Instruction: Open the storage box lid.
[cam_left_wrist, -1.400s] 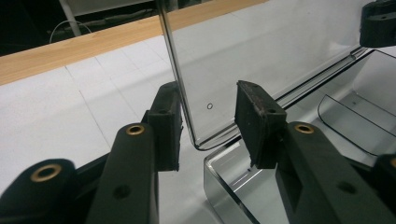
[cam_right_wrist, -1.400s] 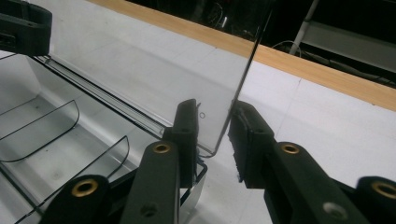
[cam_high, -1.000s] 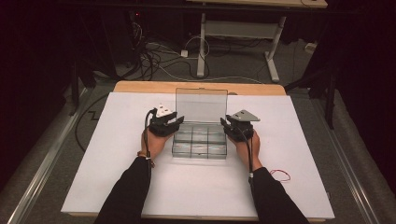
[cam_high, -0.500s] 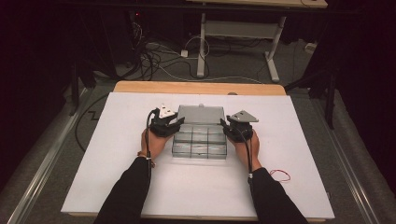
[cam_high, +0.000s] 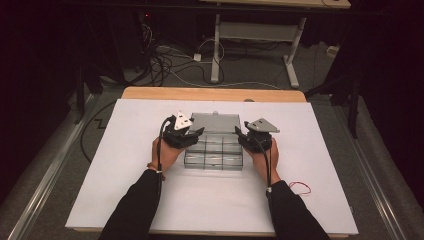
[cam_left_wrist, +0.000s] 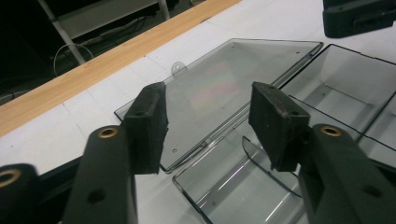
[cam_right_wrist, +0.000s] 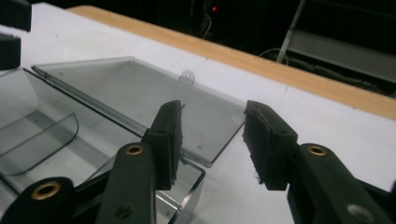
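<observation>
one white table (cam_high: 125, 200), dark cabled floor (cam_high: 170, 70)

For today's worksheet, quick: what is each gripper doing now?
Left gripper: open, holding nothing, above the clear compartment box.
Right gripper: open, holding nothing.

You see the clear box (cam_high: 214, 145) from high above; both gripper views face it closely, sharing its lid (cam_left_wrist: 219, 93).
</observation>
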